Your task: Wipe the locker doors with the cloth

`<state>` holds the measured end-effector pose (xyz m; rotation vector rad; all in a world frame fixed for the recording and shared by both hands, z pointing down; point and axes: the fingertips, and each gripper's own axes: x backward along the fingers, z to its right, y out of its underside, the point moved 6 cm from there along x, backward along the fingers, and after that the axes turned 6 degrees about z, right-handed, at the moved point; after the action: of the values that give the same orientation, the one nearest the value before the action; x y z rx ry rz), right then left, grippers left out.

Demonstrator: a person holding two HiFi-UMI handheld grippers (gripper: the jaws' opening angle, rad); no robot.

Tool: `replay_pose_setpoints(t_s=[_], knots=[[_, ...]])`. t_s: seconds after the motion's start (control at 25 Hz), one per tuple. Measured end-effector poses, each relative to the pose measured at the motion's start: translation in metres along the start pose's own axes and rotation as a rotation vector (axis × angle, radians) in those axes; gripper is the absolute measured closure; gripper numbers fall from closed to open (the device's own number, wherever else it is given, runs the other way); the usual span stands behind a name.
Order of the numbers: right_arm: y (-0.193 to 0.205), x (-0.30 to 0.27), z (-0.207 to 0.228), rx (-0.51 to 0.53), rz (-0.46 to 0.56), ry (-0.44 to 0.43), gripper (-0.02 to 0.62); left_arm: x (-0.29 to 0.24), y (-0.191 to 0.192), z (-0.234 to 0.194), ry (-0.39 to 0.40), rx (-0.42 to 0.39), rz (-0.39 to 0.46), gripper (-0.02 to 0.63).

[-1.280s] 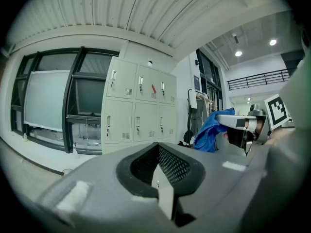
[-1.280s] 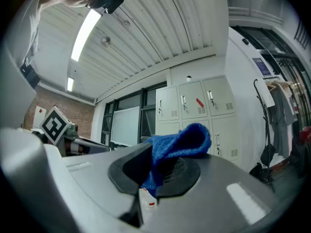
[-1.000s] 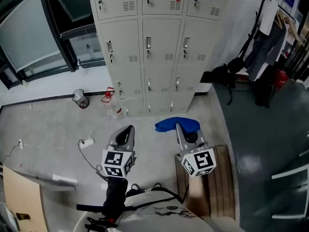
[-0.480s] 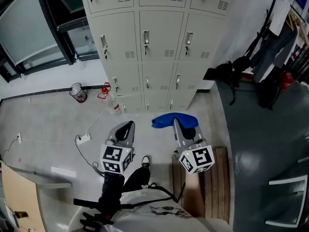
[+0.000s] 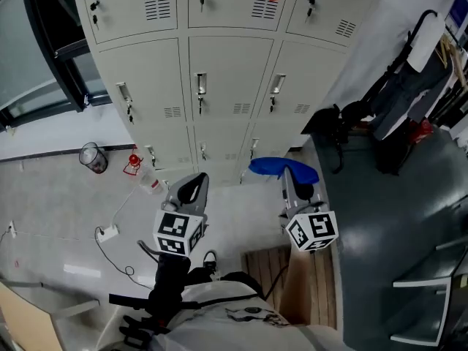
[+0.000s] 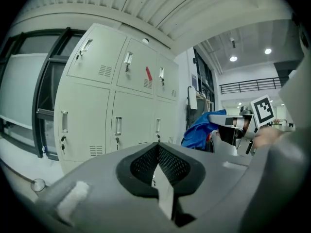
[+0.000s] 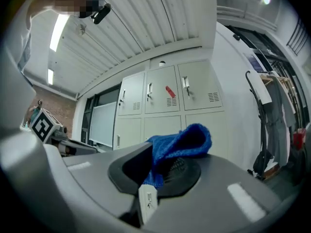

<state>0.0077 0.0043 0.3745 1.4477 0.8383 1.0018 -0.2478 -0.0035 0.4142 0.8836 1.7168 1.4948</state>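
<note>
Cloth (image 5: 281,168), blue and bunched, is pinched between the jaws of the right gripper (image 5: 292,183). Its loose folds spill forward over the tips, so the soft bulk would meet metal first. It hangs in the air short of the locker doors (image 5: 223,86), touching none of them (wiping looks not yet begun). The left gripper (image 5: 191,187) rides alongside with its jaws closed together on nothing, seemingly kept clear since one cloth needs one holder.

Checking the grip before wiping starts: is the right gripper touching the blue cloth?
Touching. The right gripper is shut on the blue cloth; its own view shows the cloth pinched between the jaws and bunching out above them.
</note>
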Motion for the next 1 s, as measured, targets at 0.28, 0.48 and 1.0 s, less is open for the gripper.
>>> replay_pose_setpoints(t_s=[0.28, 0.48, 1.0], knots=[[-0.005, -0.113, 0.089, 0.106, -0.018, -0.005, 0.569, -0.069, 0.011, -0.039, -0.065, 0.046, -0.043, 0.607], [-0.031, -0.220, 0.145, 0.219, 0.058, -0.102, 0.569, -0.117, -0.004, -0.063, -0.189, -0.006, -0.022, 0.607], [-0.050, -0.329, 0.190, 0.501, 0.068, -0.257, 0.569, -0.202, -0.042, -0.066, -0.277, -0.054, 0.052, 0.607]])
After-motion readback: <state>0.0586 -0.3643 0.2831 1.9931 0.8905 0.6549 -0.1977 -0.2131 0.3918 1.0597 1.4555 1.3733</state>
